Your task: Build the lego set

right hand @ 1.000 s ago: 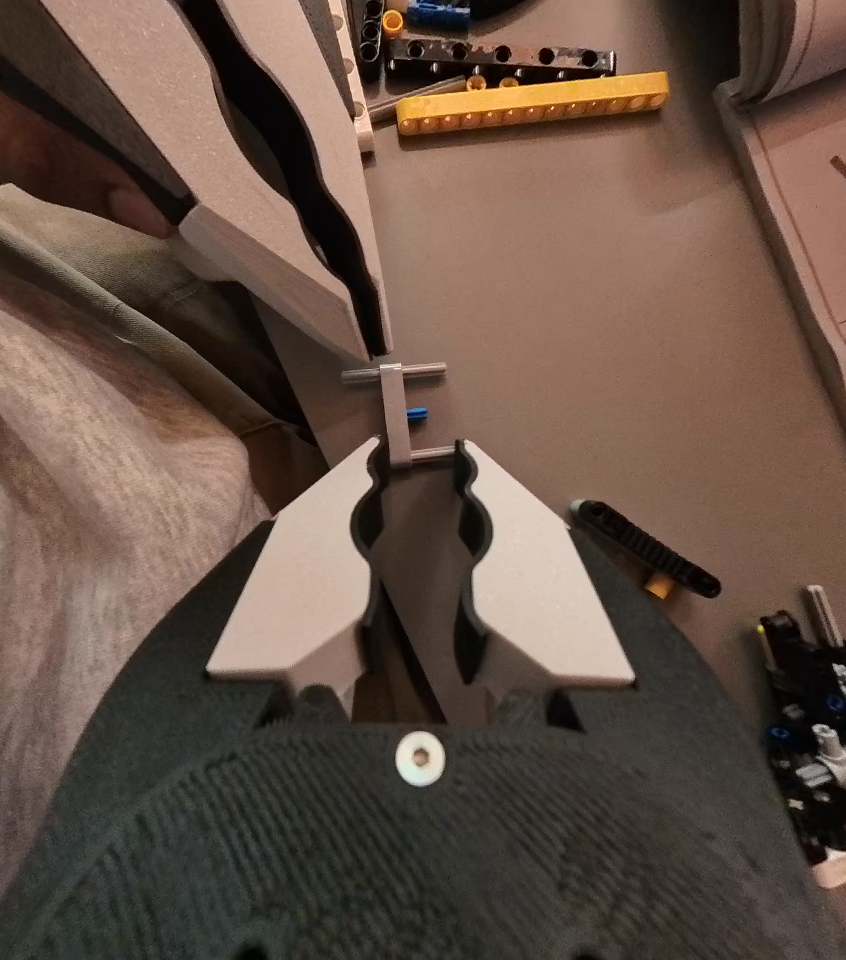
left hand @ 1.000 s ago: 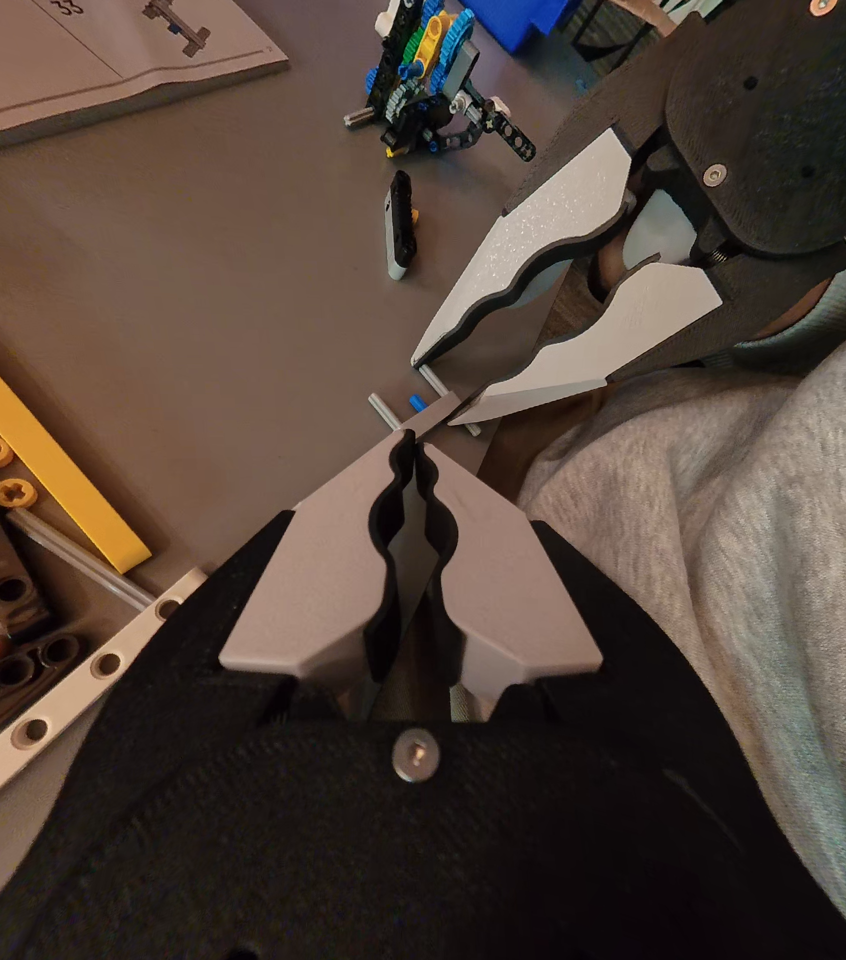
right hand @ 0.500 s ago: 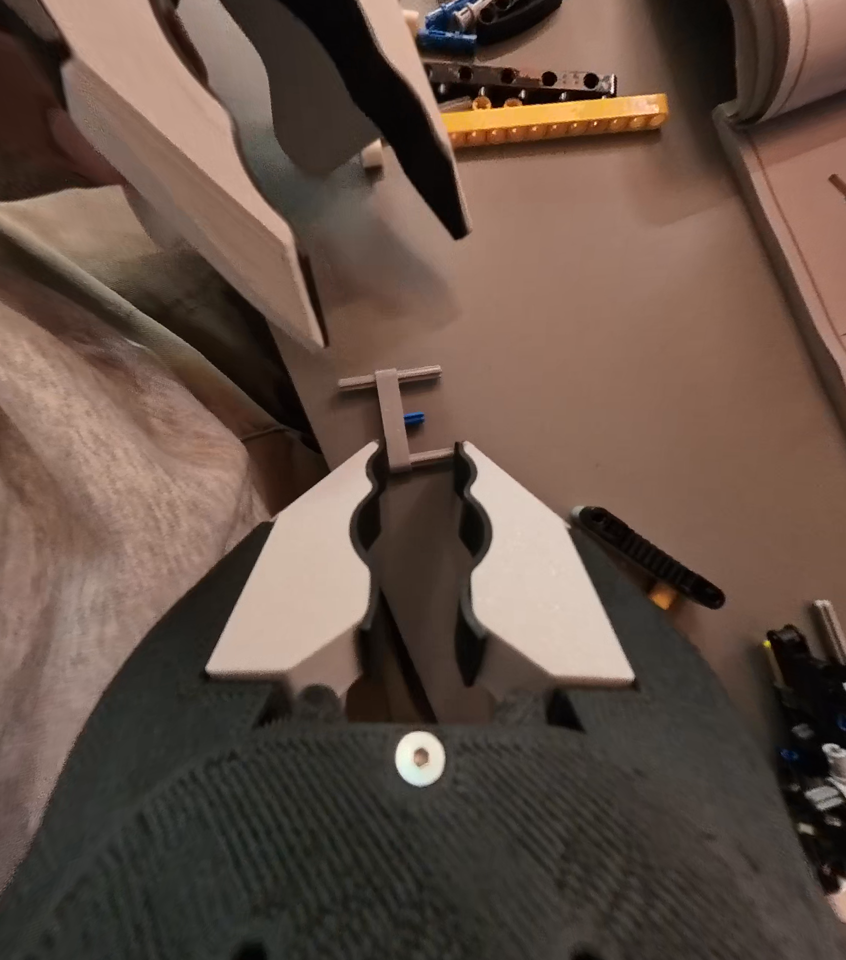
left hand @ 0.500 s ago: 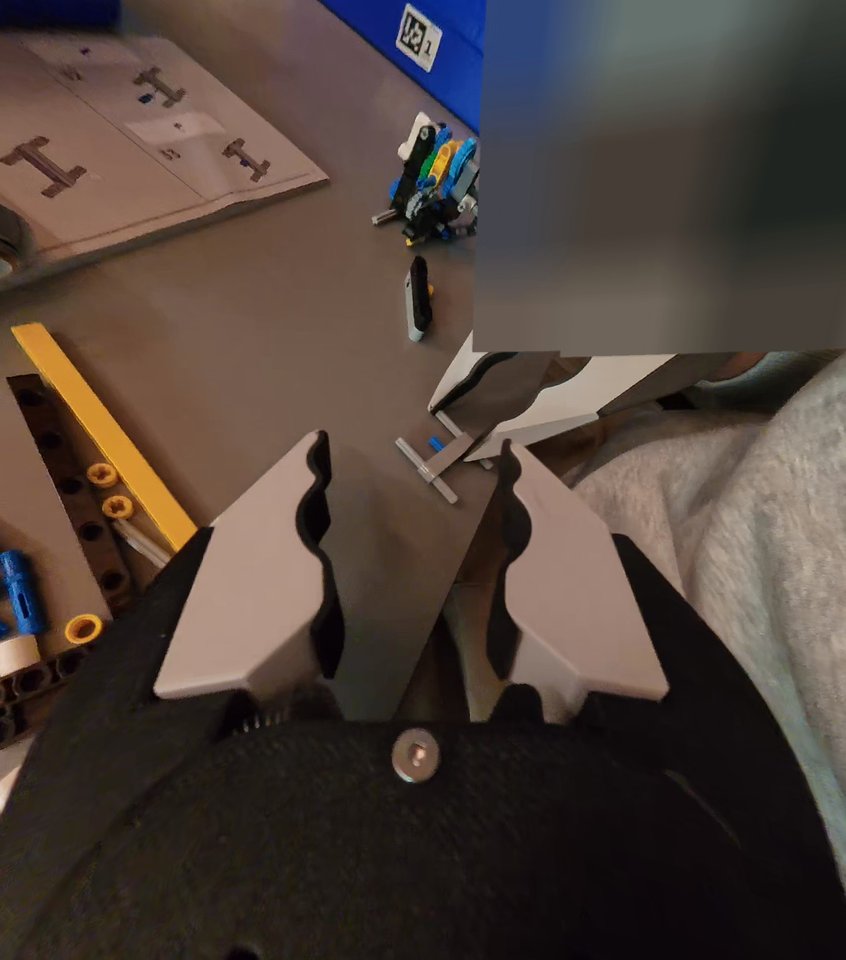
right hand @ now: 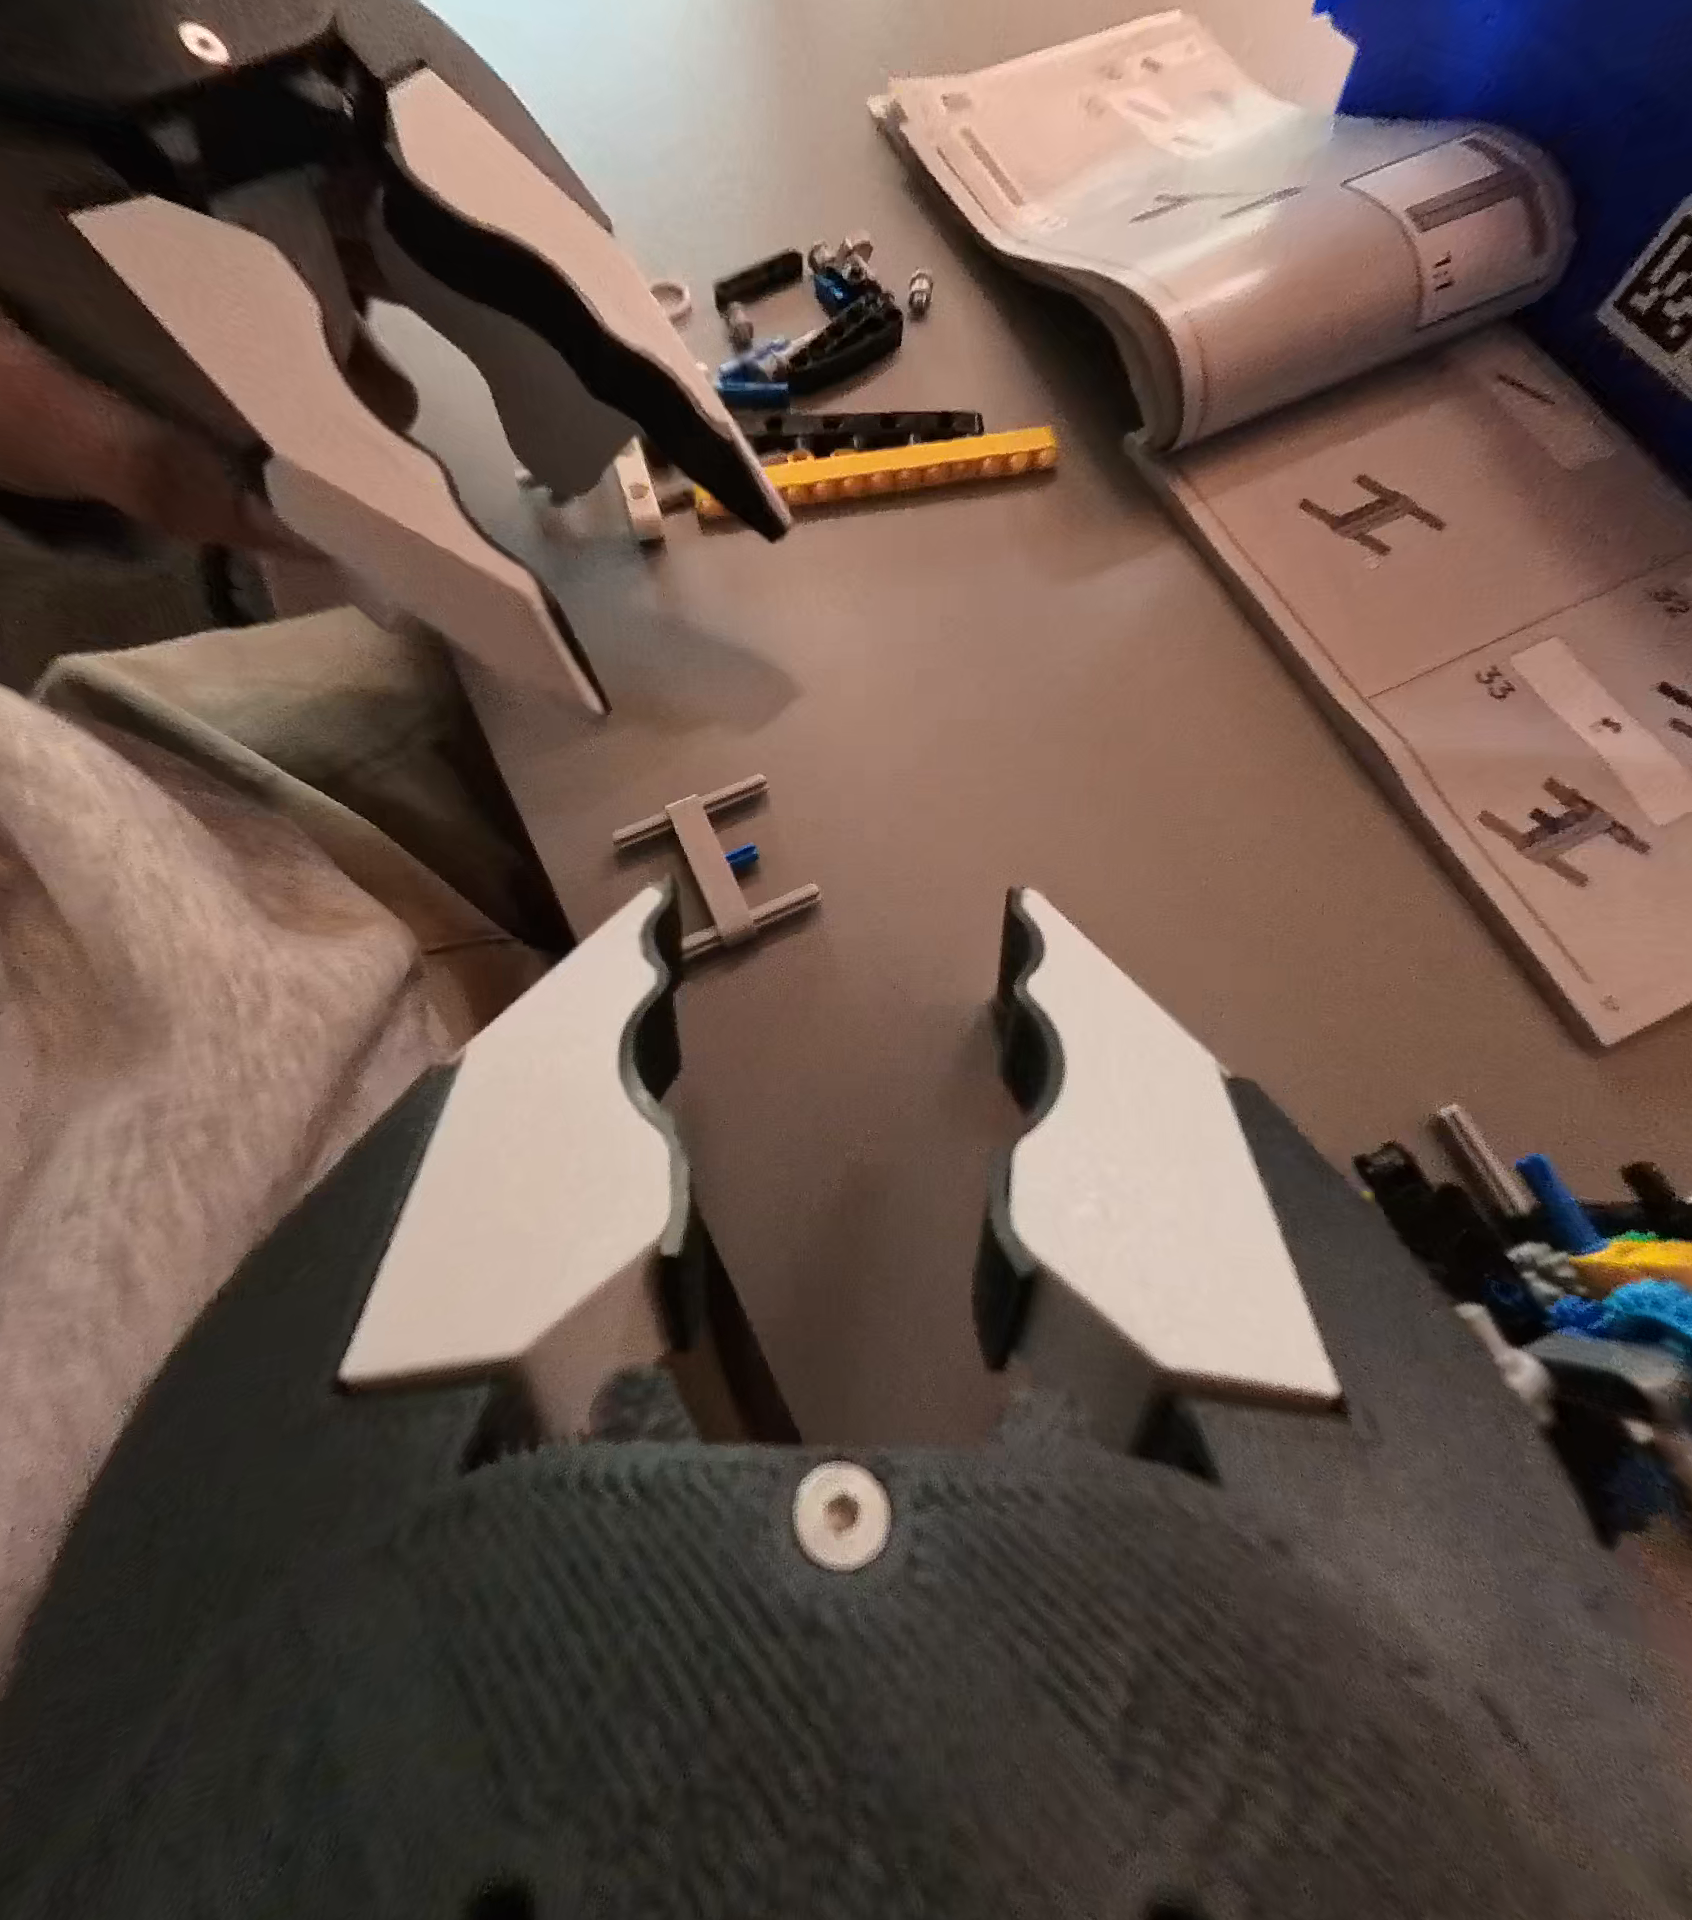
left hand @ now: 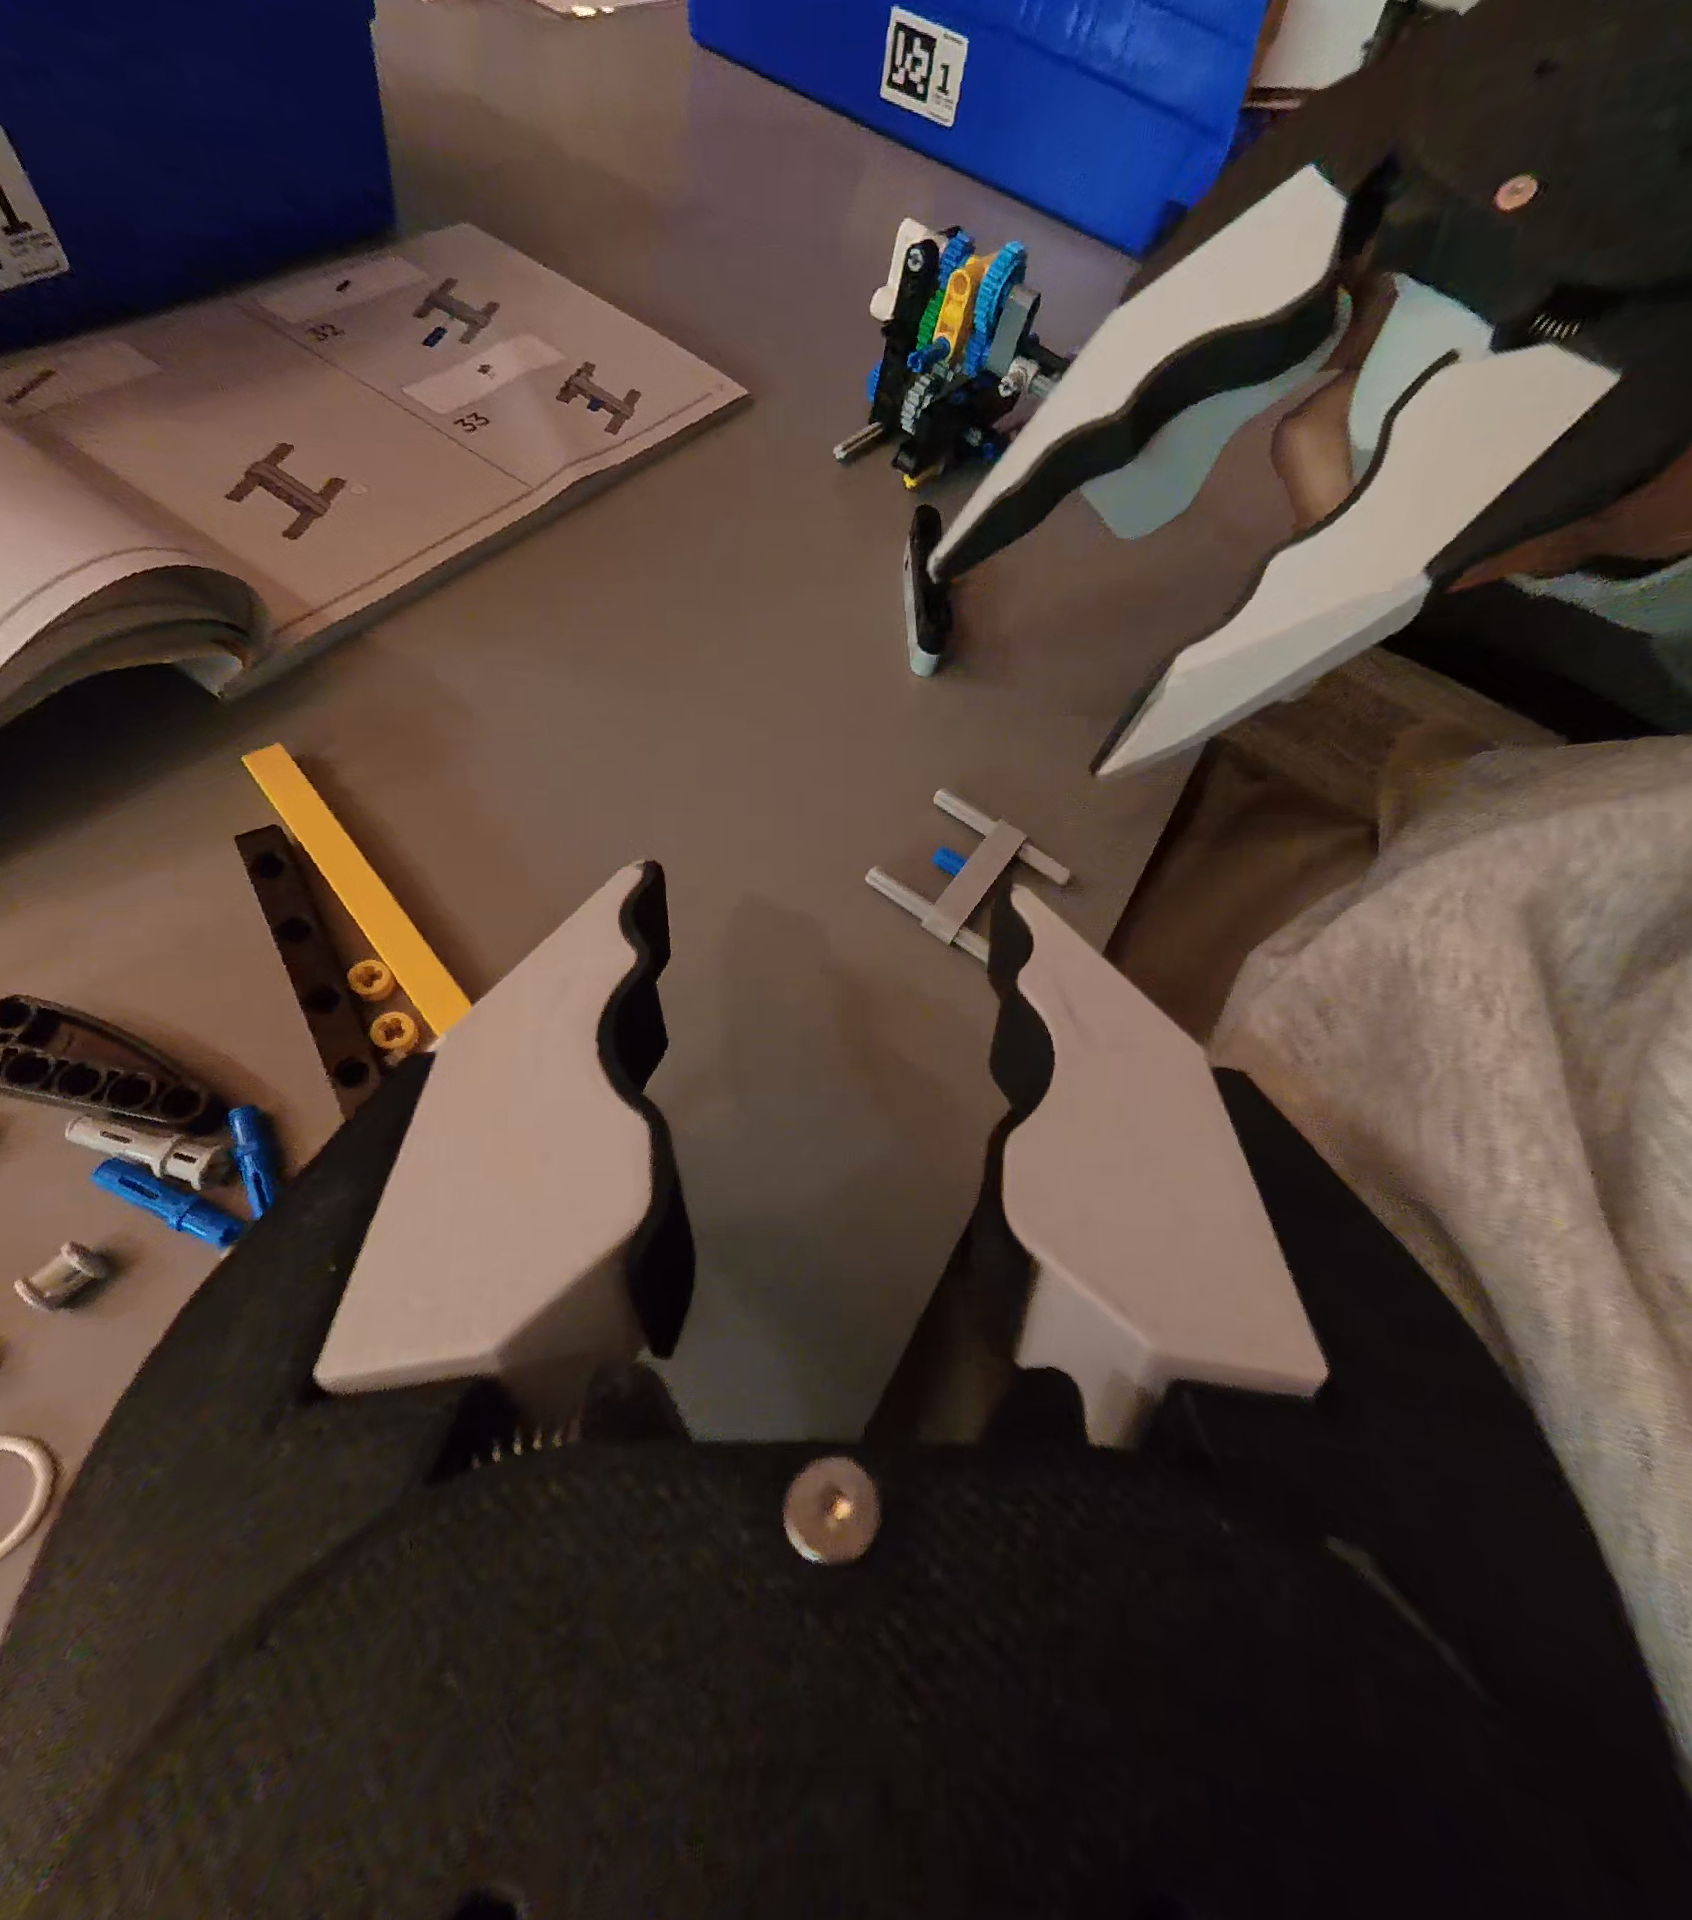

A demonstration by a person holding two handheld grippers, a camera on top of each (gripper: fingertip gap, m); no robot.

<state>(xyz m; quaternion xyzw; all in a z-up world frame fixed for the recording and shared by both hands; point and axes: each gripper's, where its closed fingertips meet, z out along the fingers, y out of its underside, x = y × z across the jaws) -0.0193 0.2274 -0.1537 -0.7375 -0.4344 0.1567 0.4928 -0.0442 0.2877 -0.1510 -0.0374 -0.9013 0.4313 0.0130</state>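
Both hand-held grippers are spread and empty: the left hand-held gripper [left hand: 826,904] and right hand-held gripper [right hand: 837,904] hang above the grey surface [left hand: 717,665]. The small grey H-piece [left hand: 969,875] lies flat on it near the edge, just beside their fingertips.

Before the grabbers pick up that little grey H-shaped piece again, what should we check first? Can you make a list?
1. Left gripper open and empty: ok.
2. Right gripper open and empty: ok.
3. Grey H-shaped piece lying flat on the table, free of both grippers: ok.
4. Blue pin in the piece's crossbar: ok, though how deep it sits, cannot tell.
5. Instruction booklet open to a drawing of an H-shaped piece: ok.
6. Colourful main model standing clear of the piece: ok.
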